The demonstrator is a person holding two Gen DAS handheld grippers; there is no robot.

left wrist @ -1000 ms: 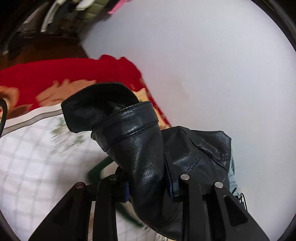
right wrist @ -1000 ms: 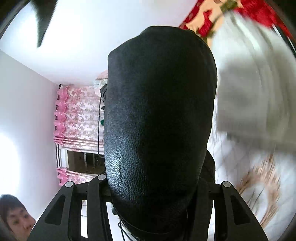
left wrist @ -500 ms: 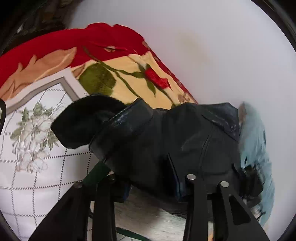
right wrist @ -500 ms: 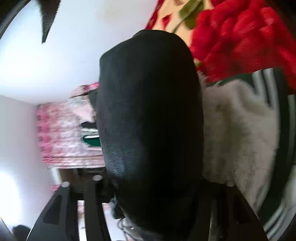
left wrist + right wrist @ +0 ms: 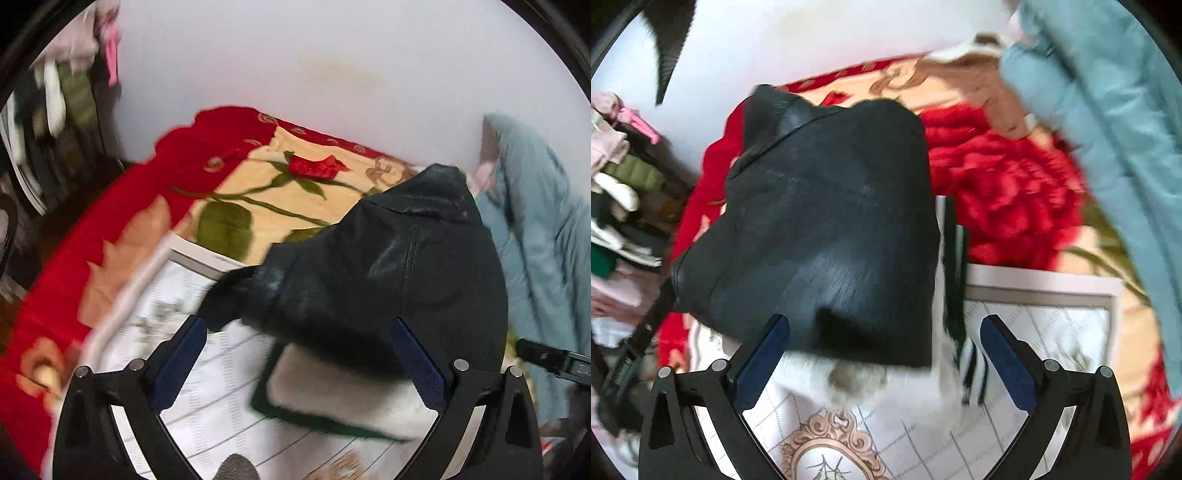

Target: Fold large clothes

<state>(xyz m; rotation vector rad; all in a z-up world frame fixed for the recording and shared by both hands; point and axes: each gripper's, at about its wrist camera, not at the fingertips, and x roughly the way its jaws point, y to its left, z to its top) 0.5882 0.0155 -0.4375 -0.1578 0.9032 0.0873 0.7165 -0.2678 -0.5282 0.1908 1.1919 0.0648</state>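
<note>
A black leather jacket (image 5: 388,280) lies bundled on the bed, on top of a white fleecy garment with dark green trim (image 5: 343,398). My left gripper (image 5: 299,339) is open, its blue pads apart just in front of the jacket's near edge, holding nothing. In the right wrist view the same jacket (image 5: 827,229) lies just ahead of my right gripper (image 5: 884,336), which is open and empty. The white garment (image 5: 886,387) shows under it.
The bed has a red floral blanket (image 5: 236,192) and a white checked quilt (image 5: 207,406). A light blue coat (image 5: 543,251) hangs at the right, also in the right wrist view (image 5: 1108,122). A clothes rack (image 5: 617,192) stands left. A white wall is behind.
Both grippers have opened and let go of the black jacket, which has dropped onto the white garment on the bed. Both grippers have drawn back from it.
</note>
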